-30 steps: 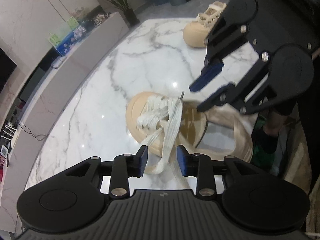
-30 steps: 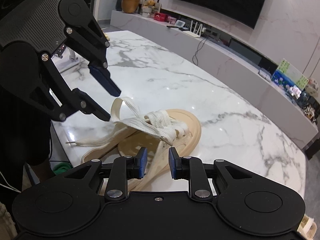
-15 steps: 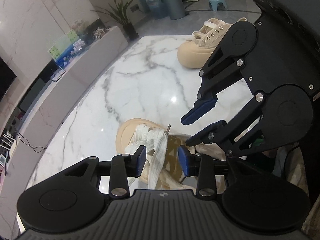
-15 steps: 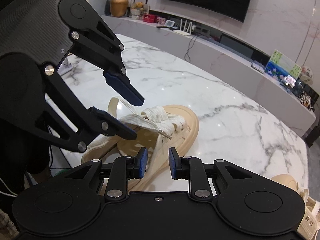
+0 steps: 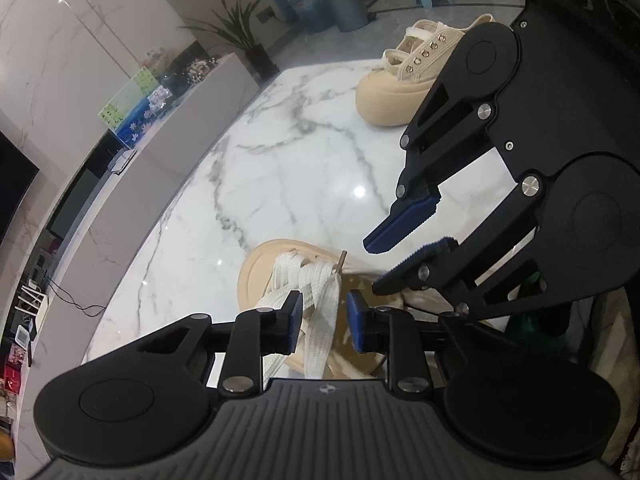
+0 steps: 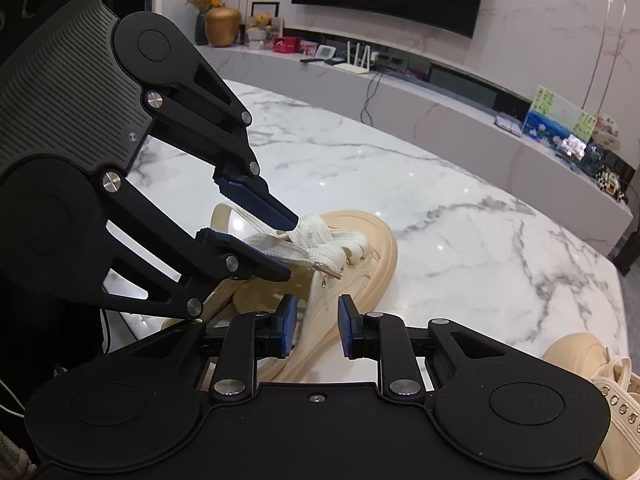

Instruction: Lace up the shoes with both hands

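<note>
On the table: marble table (image 5: 280,168), beige shoe (image 6: 360,256) lying on its side near the edge, white lace (image 5: 320,304) bunched over the eyelets.
Left gripper (image 5: 323,322): jaws part open and just been closing; the lace runs up between the pads, but I can't see them pressing on it.
Right gripper (image 6: 313,330): narrow gap too, nothing pinched, only the shoe's side showing behind the gap.
Lace tip (image 5: 341,261): metal aglet sticks up past the left pads.
Second shoe (image 5: 404,80): far across the table, unlaced.
Changed: left gripper has dropped closer over the shoe than a second ago, and its gap is tighter.
</note>
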Tool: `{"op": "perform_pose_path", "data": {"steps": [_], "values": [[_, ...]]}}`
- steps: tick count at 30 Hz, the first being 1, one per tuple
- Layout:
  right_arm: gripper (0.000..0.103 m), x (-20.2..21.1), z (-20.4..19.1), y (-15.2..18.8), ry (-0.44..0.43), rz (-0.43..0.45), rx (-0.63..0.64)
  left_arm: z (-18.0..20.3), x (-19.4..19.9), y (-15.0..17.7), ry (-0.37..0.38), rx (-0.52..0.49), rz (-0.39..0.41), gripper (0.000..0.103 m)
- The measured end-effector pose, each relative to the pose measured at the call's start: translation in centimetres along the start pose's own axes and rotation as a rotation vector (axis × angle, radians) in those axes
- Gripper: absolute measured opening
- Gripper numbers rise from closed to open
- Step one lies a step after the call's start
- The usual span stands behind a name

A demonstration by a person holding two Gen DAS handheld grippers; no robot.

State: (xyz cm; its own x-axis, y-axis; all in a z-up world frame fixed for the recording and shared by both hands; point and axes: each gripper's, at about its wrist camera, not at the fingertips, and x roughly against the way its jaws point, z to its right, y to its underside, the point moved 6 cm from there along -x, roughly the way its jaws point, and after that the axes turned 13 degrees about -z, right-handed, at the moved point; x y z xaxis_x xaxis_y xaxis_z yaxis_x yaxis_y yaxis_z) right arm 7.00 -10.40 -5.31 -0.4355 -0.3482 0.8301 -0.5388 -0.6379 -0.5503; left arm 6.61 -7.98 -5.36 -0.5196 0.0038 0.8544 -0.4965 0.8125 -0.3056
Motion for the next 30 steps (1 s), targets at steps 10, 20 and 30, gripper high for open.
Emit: {"op": "perform_pose_path", "data": {"steps": [10, 20, 30], "values": [[0.009, -0.2, 0.5, -0.4, -0.001, 0.004, -0.002, 0.1, -0.7, -0.4, 0.014, -0.006, -0.007, 0.007], [0.003, -0.4, 0.7, -0.9, -0.024, -0.009, -0.041, 0.4, -0.4, 0.2, 0.03, -0.026, -0.037, 0.005], [0.002, -0.5, 2.4, -0.1, -0.077, -0.021, -0.185, 1.0, -0.8, 0.3, 0.04, -0.043, -0.06, 0.005]]}}
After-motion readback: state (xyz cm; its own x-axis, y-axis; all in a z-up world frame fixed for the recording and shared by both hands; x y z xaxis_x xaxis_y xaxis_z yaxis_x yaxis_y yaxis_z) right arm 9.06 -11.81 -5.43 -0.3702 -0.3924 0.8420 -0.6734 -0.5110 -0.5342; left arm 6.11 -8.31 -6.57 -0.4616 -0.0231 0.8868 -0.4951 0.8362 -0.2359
